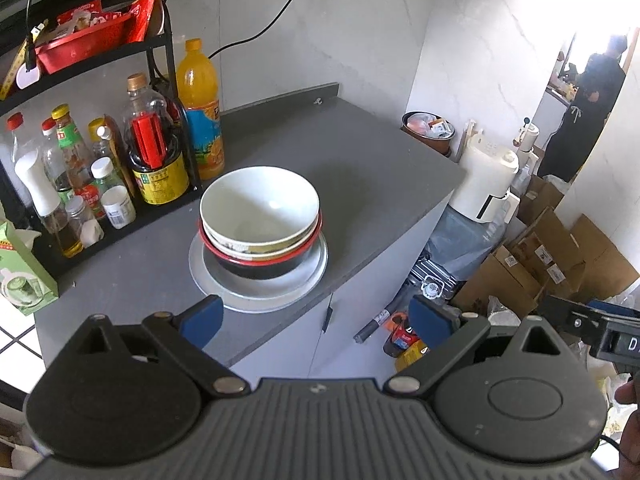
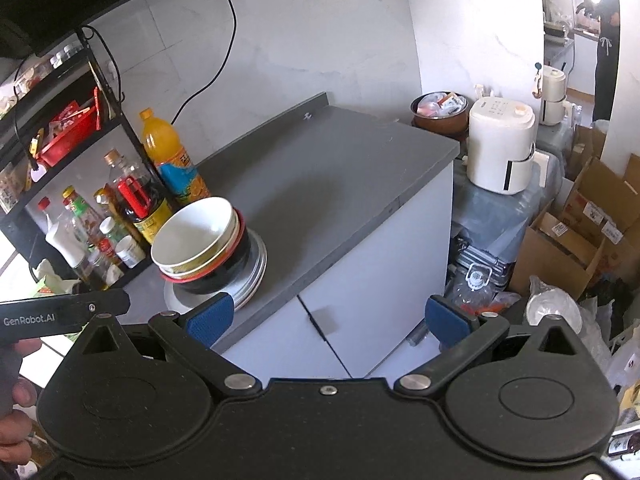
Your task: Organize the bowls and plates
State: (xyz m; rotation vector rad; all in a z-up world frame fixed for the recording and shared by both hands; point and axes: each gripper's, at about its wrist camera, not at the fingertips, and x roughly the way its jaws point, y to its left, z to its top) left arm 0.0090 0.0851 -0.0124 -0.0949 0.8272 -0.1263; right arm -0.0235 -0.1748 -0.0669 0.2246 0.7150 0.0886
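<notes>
1. My left gripper [image 1: 316,316]: jaws stood wide apart, holding nothing, hovering at the front edge of the counter [image 1: 360,168], just short of the stack.
2. My right gripper [image 2: 328,320]: likewise spread and empty, held off the counter's front corner, with the stack beyond its left finger.
3. Stack, near the counter's front left: white bowl [image 1: 260,204] nested in a second bowl, both seated in a black bowl with a red rim [image 1: 256,266], all resting on plates [image 1: 316,276]; the right view showed several plates under them.
4. Handling, as I judged it: hard, glazed, slippery, breakable; heavy as a whole. I reckoned the top bowl's rim the best hold, one wall pinched between the fingers and lifted straight up.
5. Neighbours: bottle rack [image 1: 172,80] just left of the stack, orange drink bottle [image 1: 200,108] behind it.
</notes>
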